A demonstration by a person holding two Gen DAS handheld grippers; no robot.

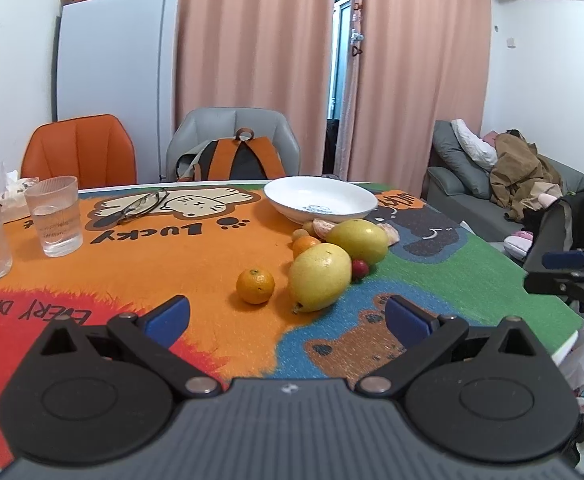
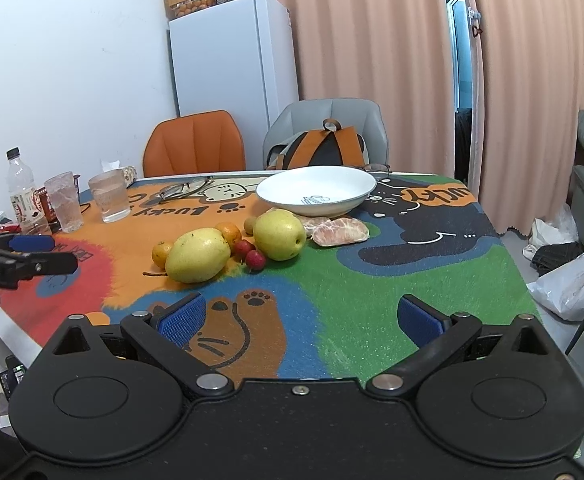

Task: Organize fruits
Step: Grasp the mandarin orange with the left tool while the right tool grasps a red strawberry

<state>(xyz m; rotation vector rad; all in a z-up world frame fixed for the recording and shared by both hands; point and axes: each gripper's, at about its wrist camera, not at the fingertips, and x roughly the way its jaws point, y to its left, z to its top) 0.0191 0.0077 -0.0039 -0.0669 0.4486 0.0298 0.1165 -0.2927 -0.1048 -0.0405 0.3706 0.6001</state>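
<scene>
Both tongs are held spread and empty above the near edge of the bench: the left tongs point at the fruit from the orange side of the cloth, the right tongs from the green side. Nothing is pinched by either pair.

No fruit lies in the white bowl, so the task is judged to be at its very start, with a first pick not yet made. The fruit is gathered in a loose cluster at 6 o'clock of the bowl. In the left wrist view the nearer yellow pear lies at 12 o'clock of the left tongs, with a small orange just beside it at 9 o'clock. A second pear lies behind, touching the first or nearly so. Peeled citrus segments lie closest to the bowl, and two small red fruits are wedged between the pears.

A wide spread is called for by a pear, and a central grip, since a round, smooth fruit is likely to roll or slip. The lone orange is judged the easiest first pick, being clear on three sides. Neighbours may be knocked when a pear is lifted.

Two glasses and a pair of spectacles stand well apart at 10 o'clock and are not in the way.
</scene>
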